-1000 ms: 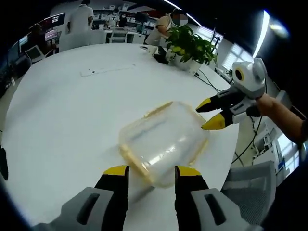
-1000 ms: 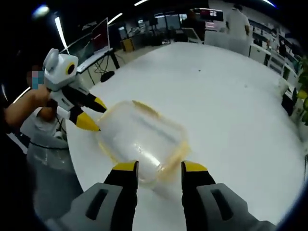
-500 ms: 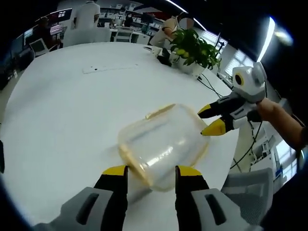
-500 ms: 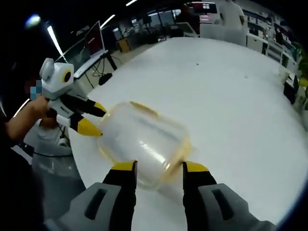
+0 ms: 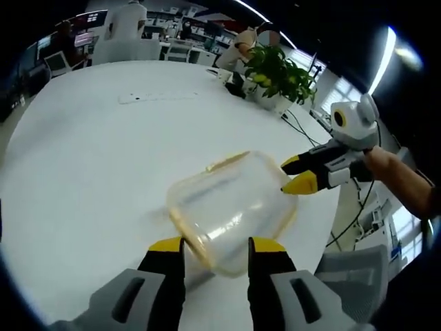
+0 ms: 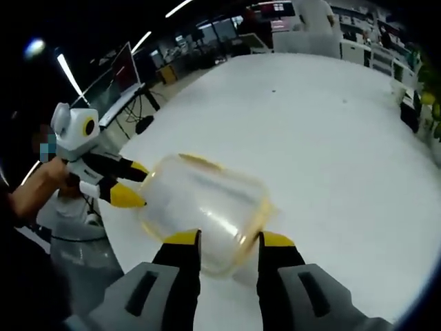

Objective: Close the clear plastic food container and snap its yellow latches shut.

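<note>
Moved in a little closer since the earlier frame, with the far gripper's lower tip now touching the container's right corner.

Left gripper view: left gripper (image 5: 209,248) low at the near edge, jaws apart, straddling the near end of the container (image 5: 231,207) without clamping it. Clear box on the white table (image 5: 89,158), near its right edge, lid apparently seated, pale yellow rim showing round it. Right gripper (image 5: 298,174) coming in from the right, tips slightly parted at the far right corner. Potted plant (image 5: 279,69) far off.

Right gripper view: right gripper (image 6: 225,243) with jaws apart over the container's (image 6: 200,207) near end; left gripper (image 6: 131,185) at its left side, tips parted.

Likely light and empty, thin stiff plastic, smooth and prone to skid on the tabletop. Best steadied at one end while pressing a latch at the yellow rim, not squeezed on the clear walls. Latch positions hard to make out through the glare.
</note>
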The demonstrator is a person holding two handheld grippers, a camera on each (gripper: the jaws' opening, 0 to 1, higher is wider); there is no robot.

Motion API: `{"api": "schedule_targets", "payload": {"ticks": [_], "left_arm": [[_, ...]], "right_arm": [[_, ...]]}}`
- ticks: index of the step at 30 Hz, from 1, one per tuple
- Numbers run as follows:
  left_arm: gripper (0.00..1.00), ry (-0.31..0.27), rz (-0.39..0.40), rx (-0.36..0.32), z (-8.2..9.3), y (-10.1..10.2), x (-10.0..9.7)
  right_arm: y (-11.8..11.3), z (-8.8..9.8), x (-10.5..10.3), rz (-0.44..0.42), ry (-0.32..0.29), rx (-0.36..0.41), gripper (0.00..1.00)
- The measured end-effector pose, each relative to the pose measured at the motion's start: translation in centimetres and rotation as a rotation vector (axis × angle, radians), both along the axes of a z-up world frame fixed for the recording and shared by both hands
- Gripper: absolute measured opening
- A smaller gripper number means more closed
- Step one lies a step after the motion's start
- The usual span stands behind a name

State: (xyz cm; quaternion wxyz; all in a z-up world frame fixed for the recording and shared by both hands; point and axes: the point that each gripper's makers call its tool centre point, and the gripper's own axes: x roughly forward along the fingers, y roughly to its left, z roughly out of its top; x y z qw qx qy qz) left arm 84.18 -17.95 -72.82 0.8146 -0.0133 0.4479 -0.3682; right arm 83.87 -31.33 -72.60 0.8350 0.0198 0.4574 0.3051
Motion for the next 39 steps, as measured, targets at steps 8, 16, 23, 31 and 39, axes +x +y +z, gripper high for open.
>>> {"api": "schedule_targets", "payload": {"ticks": [8,16,23,31,39], "left_arm": [[0.29,0.01,-0.01,0.017,0.1,0.3,0.0],[0.29,0.013,-0.023,0.025,0.2,1.0,-0.5],[0.29,0.014,-0.028,0.028,0.3,2.0,-1.3],[0.29,0.016,-0.038,0.035,0.3,2.9,-2.4],[0.29,0.021,-0.055,0.043,0.4,3.8,-3.6]], "right_arm": [[0.0,0.2,0.0,-0.011,0.018,-0.004,0.28],[0.7,0.3,-0.6,-0.024,0.024,-0.003,0.29],[1.5,0.3,-1.6,-0.025,0.025,-0.001,0.29],[2.4,0.4,-2.7,-0.03,0.028,0.0,0.29],[3.4,0.4,-4.0,-0.035,0.028,0.002,0.29]]}}
